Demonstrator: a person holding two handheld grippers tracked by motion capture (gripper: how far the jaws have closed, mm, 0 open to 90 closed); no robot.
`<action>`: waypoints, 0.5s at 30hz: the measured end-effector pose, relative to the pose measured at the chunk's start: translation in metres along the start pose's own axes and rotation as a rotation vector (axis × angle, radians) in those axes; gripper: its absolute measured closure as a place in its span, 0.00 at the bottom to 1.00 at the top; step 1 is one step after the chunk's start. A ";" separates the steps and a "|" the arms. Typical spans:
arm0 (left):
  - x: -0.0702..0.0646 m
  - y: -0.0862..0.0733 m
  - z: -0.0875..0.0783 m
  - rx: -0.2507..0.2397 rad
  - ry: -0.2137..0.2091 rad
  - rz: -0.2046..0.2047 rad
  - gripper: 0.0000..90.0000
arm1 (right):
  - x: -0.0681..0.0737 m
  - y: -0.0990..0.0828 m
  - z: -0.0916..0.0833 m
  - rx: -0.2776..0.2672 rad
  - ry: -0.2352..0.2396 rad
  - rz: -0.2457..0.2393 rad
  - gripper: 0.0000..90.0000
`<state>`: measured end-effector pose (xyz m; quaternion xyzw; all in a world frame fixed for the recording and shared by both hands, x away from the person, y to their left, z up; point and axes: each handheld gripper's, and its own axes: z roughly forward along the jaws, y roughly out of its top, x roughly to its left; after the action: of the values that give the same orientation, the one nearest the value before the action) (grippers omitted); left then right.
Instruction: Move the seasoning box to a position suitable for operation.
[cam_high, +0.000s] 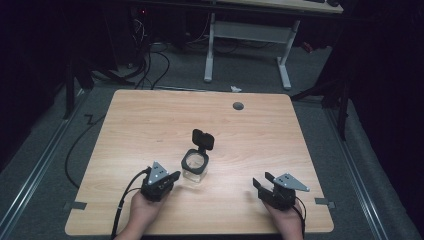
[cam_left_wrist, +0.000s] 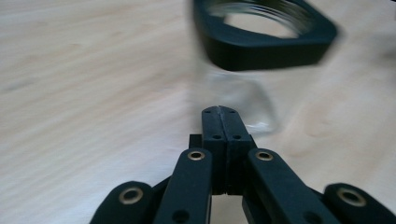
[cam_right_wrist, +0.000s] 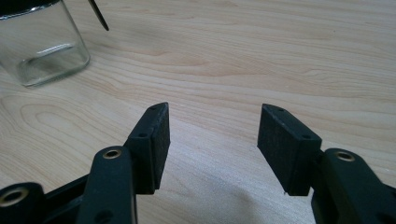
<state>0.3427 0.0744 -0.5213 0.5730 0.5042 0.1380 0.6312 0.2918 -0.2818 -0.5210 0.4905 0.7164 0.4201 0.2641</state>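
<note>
A clear square glass jar (cam_high: 194, 166) with a black collar stands near the middle of the wooden table (cam_high: 150, 120), its black flip lid (cam_high: 203, 139) hinged open behind it. My left gripper (cam_high: 170, 178) sits just left of the jar, jaws pressed together with nothing between them. The left gripper view has its tips (cam_left_wrist: 221, 113) close in front of the jar's glass wall (cam_left_wrist: 243, 95) and black rim (cam_left_wrist: 266, 44). Off to the right, my right gripper (cam_high: 263, 181) rests open and empty on the table. The right gripper view shows its jaws (cam_right_wrist: 212, 135) apart over bare wood, with the jar (cam_right_wrist: 44, 44) at upper left.
A small grey grommet (cam_high: 238, 105) is set into the table's far side. Two tape marks (cam_high: 75, 205) (cam_high: 322, 202) sit near the front corners. Beyond the table are a white desk frame (cam_high: 247, 35) and cables on the floor.
</note>
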 end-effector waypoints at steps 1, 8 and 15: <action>0.004 0.003 0.003 -0.008 0.013 -0.002 1.00 | 0.000 0.000 0.000 0.001 0.002 -0.001 0.49; 0.005 0.002 0.025 0.001 0.004 -0.018 1.00 | 0.003 0.000 0.003 0.004 0.006 -0.011 0.49; -0.010 -0.004 0.020 0.018 -0.035 -0.008 1.00 | 0.000 -0.002 0.002 0.008 0.005 -0.004 0.49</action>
<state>0.3522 0.0540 -0.5237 0.5790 0.4966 0.1206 0.6353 0.2925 -0.2811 -0.5235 0.4890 0.7197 0.4181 0.2610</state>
